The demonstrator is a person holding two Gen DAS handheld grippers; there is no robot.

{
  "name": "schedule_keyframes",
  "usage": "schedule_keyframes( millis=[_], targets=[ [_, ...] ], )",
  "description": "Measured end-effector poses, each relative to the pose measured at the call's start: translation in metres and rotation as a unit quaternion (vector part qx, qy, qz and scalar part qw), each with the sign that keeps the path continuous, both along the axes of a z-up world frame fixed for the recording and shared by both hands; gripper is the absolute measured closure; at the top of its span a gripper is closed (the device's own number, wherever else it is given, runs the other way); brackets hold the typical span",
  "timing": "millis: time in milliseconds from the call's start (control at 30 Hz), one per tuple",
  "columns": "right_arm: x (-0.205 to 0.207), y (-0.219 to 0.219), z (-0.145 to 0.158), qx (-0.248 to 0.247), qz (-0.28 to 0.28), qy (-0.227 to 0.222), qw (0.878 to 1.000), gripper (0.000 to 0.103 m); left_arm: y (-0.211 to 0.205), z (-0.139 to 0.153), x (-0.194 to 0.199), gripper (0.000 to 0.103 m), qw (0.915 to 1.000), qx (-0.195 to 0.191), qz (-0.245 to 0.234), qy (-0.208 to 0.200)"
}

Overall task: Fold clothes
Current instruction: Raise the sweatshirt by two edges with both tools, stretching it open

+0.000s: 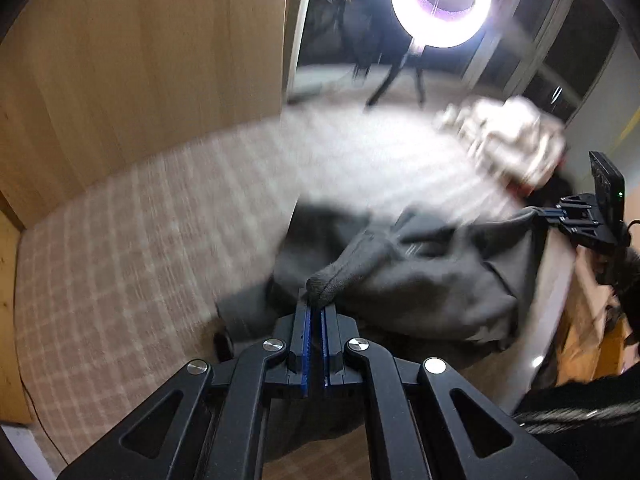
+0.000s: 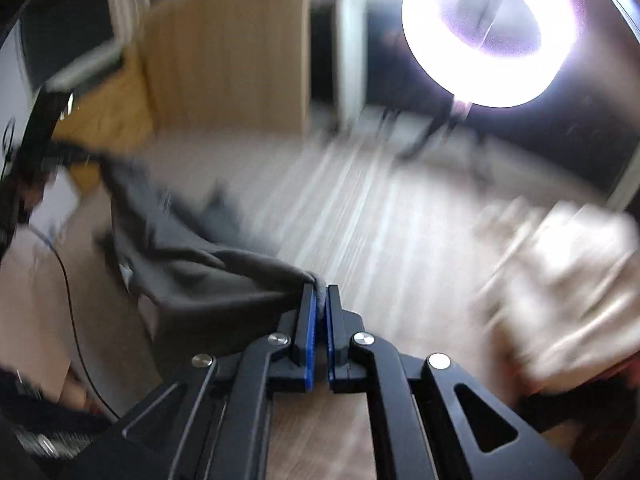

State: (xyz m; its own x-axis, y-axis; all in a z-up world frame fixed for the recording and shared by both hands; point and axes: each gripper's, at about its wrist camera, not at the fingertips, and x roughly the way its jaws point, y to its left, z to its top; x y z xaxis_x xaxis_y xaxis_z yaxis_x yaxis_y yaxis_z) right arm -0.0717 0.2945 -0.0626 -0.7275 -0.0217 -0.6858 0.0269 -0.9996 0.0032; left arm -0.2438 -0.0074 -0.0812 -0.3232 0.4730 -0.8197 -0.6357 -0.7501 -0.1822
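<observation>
The dark grey garment (image 1: 420, 276) hangs stretched above the checked bedcover (image 1: 120, 260), one edge clamped in the left gripper (image 1: 316, 304), another pinched in the right gripper (image 2: 320, 300). At two o'clock lies a pale heap (image 1: 516, 140), perhaps more clothes, blurred.

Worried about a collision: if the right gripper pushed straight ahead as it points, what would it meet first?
Probably the checked bedcover; the right gripper is shut on the grey garment, and blur leaves depth unclear.
</observation>
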Motion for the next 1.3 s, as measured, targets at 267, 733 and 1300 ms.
schedule_keyframes(
  millis=[267, 733, 1300],
  targets=[
    [0.046, -0.053, 0.238, 0.113, -0.020, 0.230, 0.966, 0.099, -0.029, 0.243, 0.048, 0.100, 0.9618, 0.000, 0.060, 0.267],
    [0.176, -0.124, 0.357, 0.150, -0.049, 0.389, 0.907, 0.099, -0.094, 0.430, 0.198, 0.100, 0.8873, 0.022, 0.117, 0.446],
    [-0.086, -0.055, 0.103, 0.110, -0.091, 0.121, 0.982, 0.099, -0.054, 0.245, -0.012, 0.100, 0.9615, -0.067, 0.098, 0.248]
  ],
)
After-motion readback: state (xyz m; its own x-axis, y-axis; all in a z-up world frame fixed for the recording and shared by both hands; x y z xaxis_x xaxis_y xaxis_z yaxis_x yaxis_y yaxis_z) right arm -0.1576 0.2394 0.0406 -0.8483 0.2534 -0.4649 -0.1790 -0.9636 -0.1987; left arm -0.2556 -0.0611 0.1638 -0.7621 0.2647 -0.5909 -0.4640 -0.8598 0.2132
